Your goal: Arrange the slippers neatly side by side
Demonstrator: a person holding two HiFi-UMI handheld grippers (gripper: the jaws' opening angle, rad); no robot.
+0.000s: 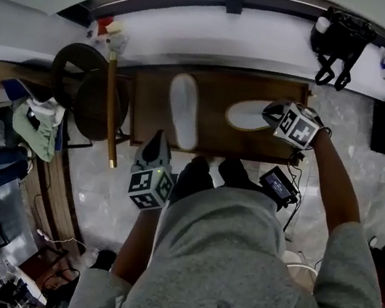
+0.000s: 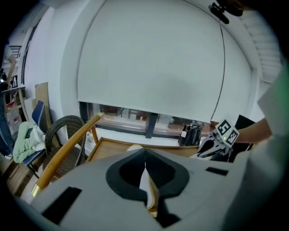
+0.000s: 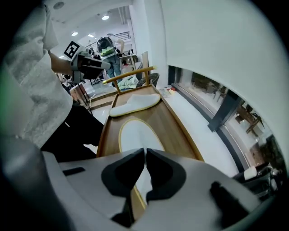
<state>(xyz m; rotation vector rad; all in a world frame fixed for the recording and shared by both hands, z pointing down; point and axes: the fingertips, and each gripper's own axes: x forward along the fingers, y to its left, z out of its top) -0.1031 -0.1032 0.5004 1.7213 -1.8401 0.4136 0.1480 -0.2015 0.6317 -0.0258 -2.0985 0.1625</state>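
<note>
Two white slippers lie on a low wooden table [image 1: 213,142]. The left slipper [image 1: 184,111] lies lengthwise; in the right gripper view it is the far slipper [image 3: 135,103]. The right slipper [image 1: 245,115] lies crosswise, the near one [image 3: 134,134] in the right gripper view. My right gripper [image 1: 271,115] is at its right end, with its jaws closed together over the slipper's edge [image 3: 145,155]. My left gripper [image 1: 156,140] hangs shut and empty before the table's front edge [image 2: 145,164], short of the left slipper. From the left gripper view the right gripper [image 2: 217,139] shows at the right.
A wicker chair [image 1: 85,94] with a wooden rail [image 1: 110,109] stands left of the table. Light-coloured clothes [image 1: 36,126] lie further left. A black bag [image 1: 339,35] sits on the window sill behind. My dark shoes [image 1: 196,176] stand at the table's front.
</note>
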